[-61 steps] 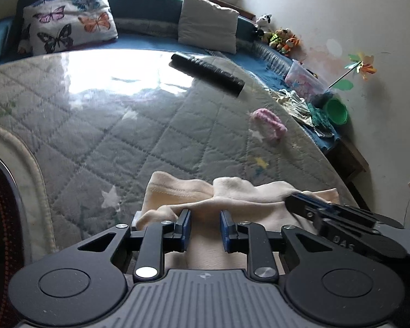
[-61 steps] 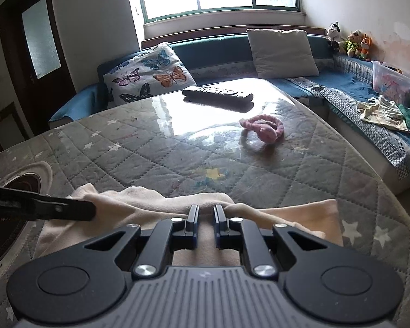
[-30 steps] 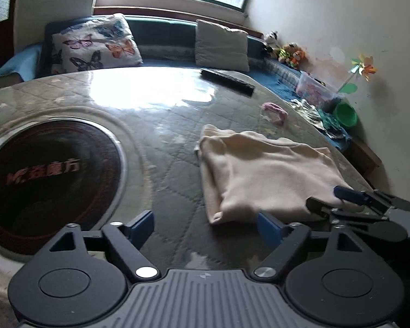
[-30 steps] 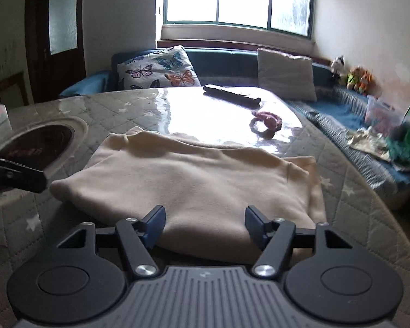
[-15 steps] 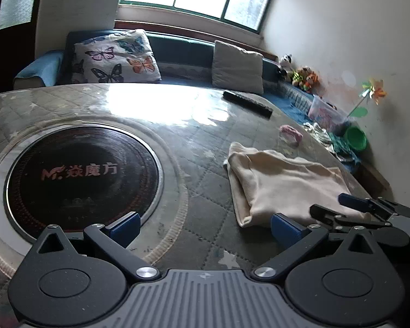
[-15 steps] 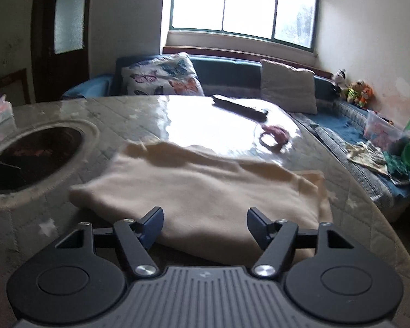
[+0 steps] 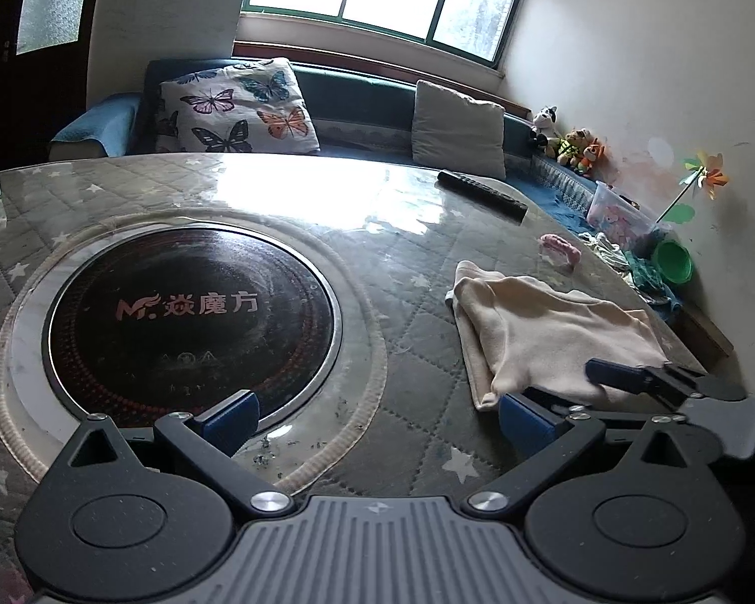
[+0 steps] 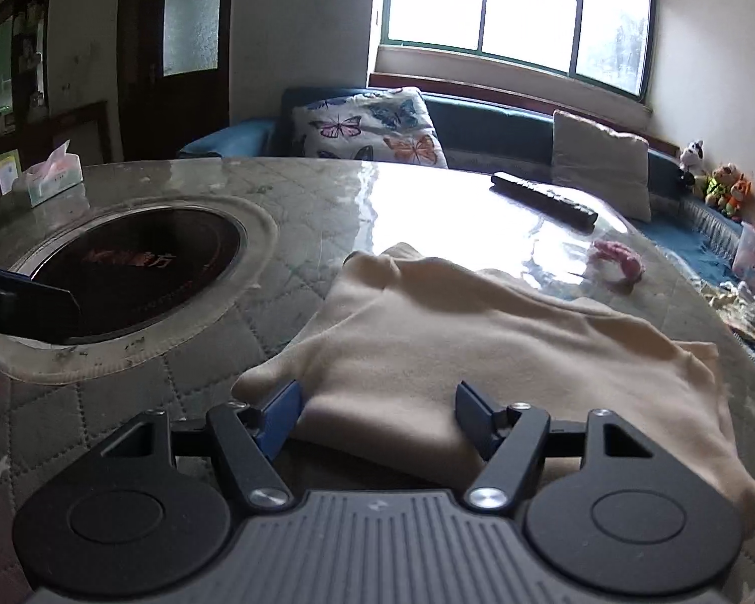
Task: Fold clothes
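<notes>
A cream garment [image 8: 478, 342] lies folded flat on the quilted table, toward its right side; in the left wrist view the garment [image 7: 553, 332] sits right of centre. My right gripper [image 8: 380, 410] stands open just above the garment's near edge, pads apart and not pressing. My left gripper [image 7: 377, 420] is open wide over bare table, left of the garment's near corner, with nothing between its fingers. The right gripper [image 7: 569, 381] shows at the garment's near edge, and a left finger [image 8: 25, 307] pokes in at the far left.
A round black cooktop [image 7: 191, 312] is set into the table at left. A remote [image 7: 480, 194] and a pink hair band [image 7: 558, 246] lie beyond the garment. A tissue box [image 8: 50, 176] stands at the far left edge. Sofa cushions [image 7: 236, 105] line the back.
Both grippers let go of the garment's fold, opened and drew back toward me. The left one swung left, bringing the cooktop into view. The garment now lies flat.
</notes>
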`<state>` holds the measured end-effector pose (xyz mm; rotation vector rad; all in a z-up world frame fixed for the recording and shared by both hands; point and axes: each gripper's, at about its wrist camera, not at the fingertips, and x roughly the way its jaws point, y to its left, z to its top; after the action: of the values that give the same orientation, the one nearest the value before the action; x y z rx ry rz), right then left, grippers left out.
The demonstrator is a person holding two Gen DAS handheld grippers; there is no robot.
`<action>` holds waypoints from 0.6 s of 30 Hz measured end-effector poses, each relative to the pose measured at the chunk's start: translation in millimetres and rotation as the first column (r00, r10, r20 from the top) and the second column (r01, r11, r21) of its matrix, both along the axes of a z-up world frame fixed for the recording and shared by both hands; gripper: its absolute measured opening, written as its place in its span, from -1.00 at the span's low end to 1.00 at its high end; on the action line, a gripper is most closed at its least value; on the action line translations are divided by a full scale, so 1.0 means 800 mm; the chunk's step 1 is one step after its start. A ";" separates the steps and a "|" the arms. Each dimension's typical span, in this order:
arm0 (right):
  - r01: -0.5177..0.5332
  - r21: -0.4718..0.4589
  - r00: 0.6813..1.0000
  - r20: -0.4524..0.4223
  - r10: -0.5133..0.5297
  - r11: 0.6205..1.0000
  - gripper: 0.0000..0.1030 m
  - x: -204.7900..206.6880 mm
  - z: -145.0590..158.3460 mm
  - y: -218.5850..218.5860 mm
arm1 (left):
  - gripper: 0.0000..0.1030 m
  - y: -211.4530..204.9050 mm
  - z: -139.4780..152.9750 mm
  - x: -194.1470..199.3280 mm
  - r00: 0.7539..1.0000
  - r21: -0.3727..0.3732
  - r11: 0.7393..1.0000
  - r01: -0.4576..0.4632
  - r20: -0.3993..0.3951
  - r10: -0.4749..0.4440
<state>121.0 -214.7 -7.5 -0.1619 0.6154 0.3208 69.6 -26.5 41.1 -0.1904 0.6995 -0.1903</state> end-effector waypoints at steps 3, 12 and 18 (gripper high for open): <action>0.009 0.029 1.000 0.005 -0.009 1.000 0.38 -0.010 0.009 -0.012 | 1.00 -0.007 -0.002 0.000 1.000 0.003 1.000 0.005 0.001 -0.005; 0.103 0.072 0.995 -0.020 -0.102 0.992 0.84 -0.043 0.013 -0.054 | 1.00 -0.036 -0.012 -0.003 0.998 0.056 0.997 0.060 -0.037 -0.057; 0.182 0.059 0.983 -0.014 -0.181 0.982 1.00 -0.062 0.009 -0.071 | 1.00 -0.051 -0.019 -0.011 0.995 0.089 0.992 0.092 -0.057 -0.087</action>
<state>71.3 -271.6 0.1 -0.0465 0.6233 0.1632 61.0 -67.4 25.8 -0.0768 0.7686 -0.2388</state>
